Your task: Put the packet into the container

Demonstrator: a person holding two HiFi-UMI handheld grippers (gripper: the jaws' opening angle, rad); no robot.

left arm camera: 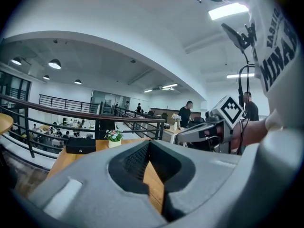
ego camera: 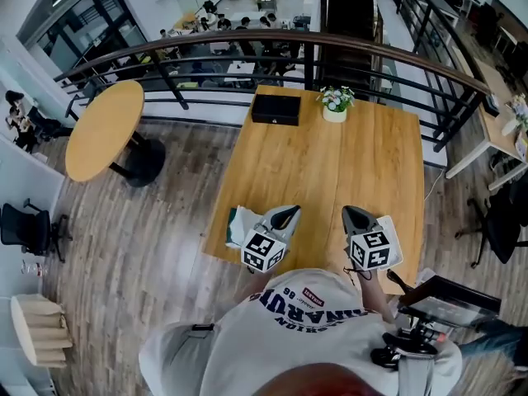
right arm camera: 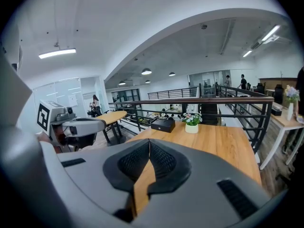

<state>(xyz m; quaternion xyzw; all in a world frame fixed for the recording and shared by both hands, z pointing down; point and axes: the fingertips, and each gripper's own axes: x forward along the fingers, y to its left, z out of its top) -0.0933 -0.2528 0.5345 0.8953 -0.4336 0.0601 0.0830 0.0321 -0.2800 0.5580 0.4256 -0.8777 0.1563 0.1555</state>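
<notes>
A black box-shaped container [ego camera: 275, 108] stands at the far edge of the wooden table [ego camera: 330, 172]. A white and green packet [ego camera: 238, 224] lies at the table's near left corner, partly hidden under my left gripper [ego camera: 289, 214]. That gripper hovers just right of the packet, shut, with nothing between its jaws. My right gripper [ego camera: 351, 214] is beside it near the front edge, also shut and empty. In the left gripper view the container [left arm camera: 80, 145] is far ahead beyond the closed jaws. In the right gripper view the container [right arm camera: 163, 124] sits past the shut gripper [right arm camera: 149, 145].
A small white pot of flowers [ego camera: 335, 103] stands to the right of the container. A black railing [ego camera: 247, 48] runs behind the table. A round wooden table [ego camera: 103, 128] is off to the left. A black device [ego camera: 437, 312] sits at the person's right side.
</notes>
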